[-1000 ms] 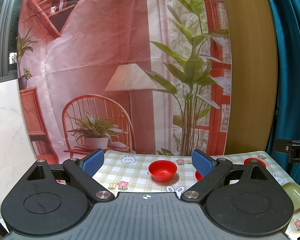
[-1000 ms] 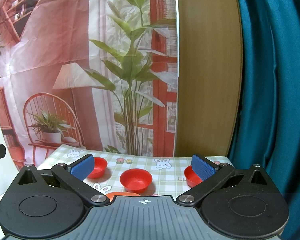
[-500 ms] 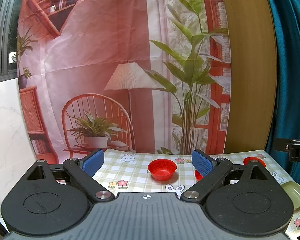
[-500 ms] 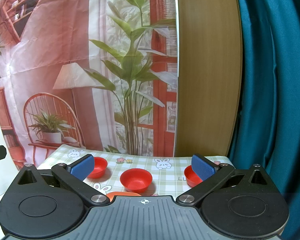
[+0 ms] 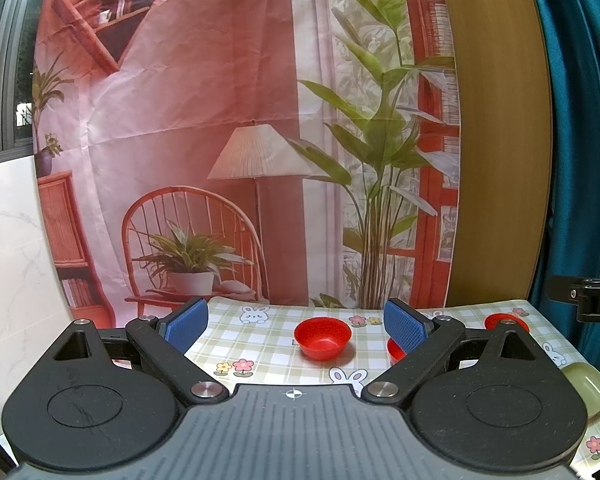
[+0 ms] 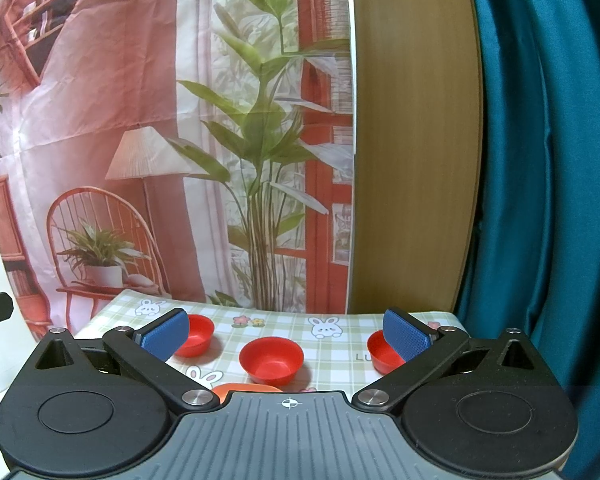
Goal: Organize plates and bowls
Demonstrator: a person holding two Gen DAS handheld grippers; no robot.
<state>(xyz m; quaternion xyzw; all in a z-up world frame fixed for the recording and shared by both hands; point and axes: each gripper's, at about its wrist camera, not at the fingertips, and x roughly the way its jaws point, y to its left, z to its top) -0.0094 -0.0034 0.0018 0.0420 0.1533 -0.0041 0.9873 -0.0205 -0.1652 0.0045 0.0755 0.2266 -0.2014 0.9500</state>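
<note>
Three red bowls stand on the checked tablecloth. In the right wrist view they are a left bowl, a middle bowl and a right bowl partly behind a finger. An orange plate peeks out just in front of the gripper body. My right gripper is open and empty, held above the table short of the bowls. In the left wrist view a red bowl sits ahead, a second is hidden behind the right finger, and a third lies far right. My left gripper is open and empty.
A pale green dish lies at the table's right edge. The tablecloth has bunny and flower prints. A printed backdrop, a wooden panel and a teal curtain stand behind. The other gripper's body shows at right.
The left wrist view has shifted very slightly, with the red bowl a touch higher in frame. The right wrist view is nearly unchanged. Both grippers stay open.
</note>
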